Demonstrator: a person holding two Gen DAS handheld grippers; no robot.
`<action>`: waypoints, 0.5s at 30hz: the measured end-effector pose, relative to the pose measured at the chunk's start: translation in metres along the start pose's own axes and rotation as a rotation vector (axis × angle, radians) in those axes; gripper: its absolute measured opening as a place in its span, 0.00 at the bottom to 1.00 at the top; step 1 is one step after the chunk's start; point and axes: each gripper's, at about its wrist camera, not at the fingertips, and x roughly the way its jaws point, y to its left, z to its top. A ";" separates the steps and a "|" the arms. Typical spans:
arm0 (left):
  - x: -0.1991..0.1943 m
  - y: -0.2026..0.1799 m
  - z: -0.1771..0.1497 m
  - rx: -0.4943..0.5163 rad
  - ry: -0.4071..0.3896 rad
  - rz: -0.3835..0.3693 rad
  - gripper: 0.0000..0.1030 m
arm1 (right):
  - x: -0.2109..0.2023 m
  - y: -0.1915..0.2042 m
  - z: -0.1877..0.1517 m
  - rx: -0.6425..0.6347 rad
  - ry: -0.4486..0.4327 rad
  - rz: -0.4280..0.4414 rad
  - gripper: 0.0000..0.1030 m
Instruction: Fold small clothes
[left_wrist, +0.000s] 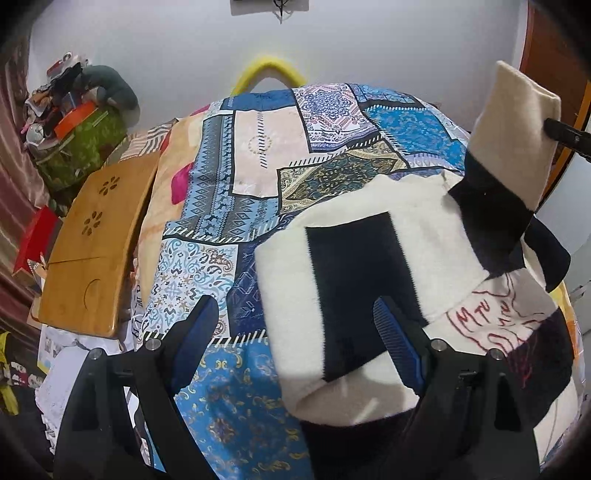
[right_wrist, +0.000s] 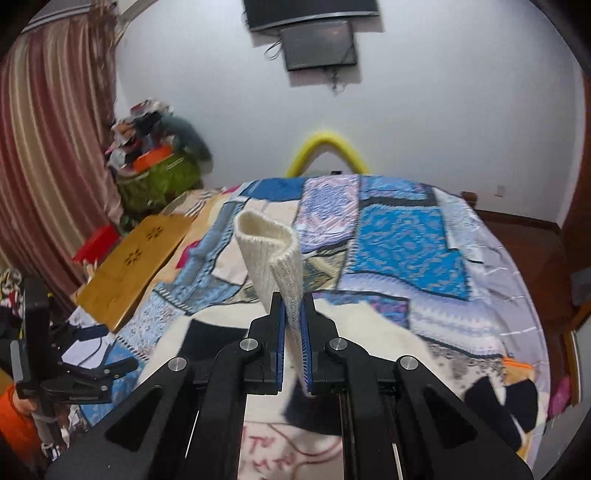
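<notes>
Bedspread (right_wrist: 406, 251) under raised right hand-held gripper (right_wrist: 291, 332)

Fuzzy cream-and-black knit sweater (left_wrist: 369, 266), ribbed cuff (right_wrist: 273, 254), smooth printed cotton bedspread (right_wrist: 399, 236), glossy wooden tray (left_wrist: 99, 236)

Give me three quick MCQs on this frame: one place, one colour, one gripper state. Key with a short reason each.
1. Where does the wooden lap tray lie?
A. at the left edge of the bed
B. on the sweater
C. against the wall

2. What colour is the sleeve cuff held by the right gripper?
A. red
B. cream
C. blue

3. How is the left gripper?
A. shut on the sweater
B. shut on the bedspread
C. open

Key:
1 A: it lies left of the patchwork bedspread.
2 B: the ribbed knit between the blue pads is cream.
3 C: its fingers stand wide apart over the cream and black sweater, gripping nothing.
</notes>
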 end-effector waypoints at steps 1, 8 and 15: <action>-0.001 -0.003 0.001 0.002 0.000 0.000 0.83 | -0.003 -0.006 0.001 0.010 -0.004 -0.006 0.07; -0.005 -0.019 0.000 0.018 -0.001 0.012 0.84 | -0.025 -0.047 -0.007 0.078 -0.025 -0.061 0.07; 0.001 -0.030 -0.003 0.018 0.025 0.022 0.84 | -0.032 -0.078 -0.029 0.112 0.010 -0.072 0.07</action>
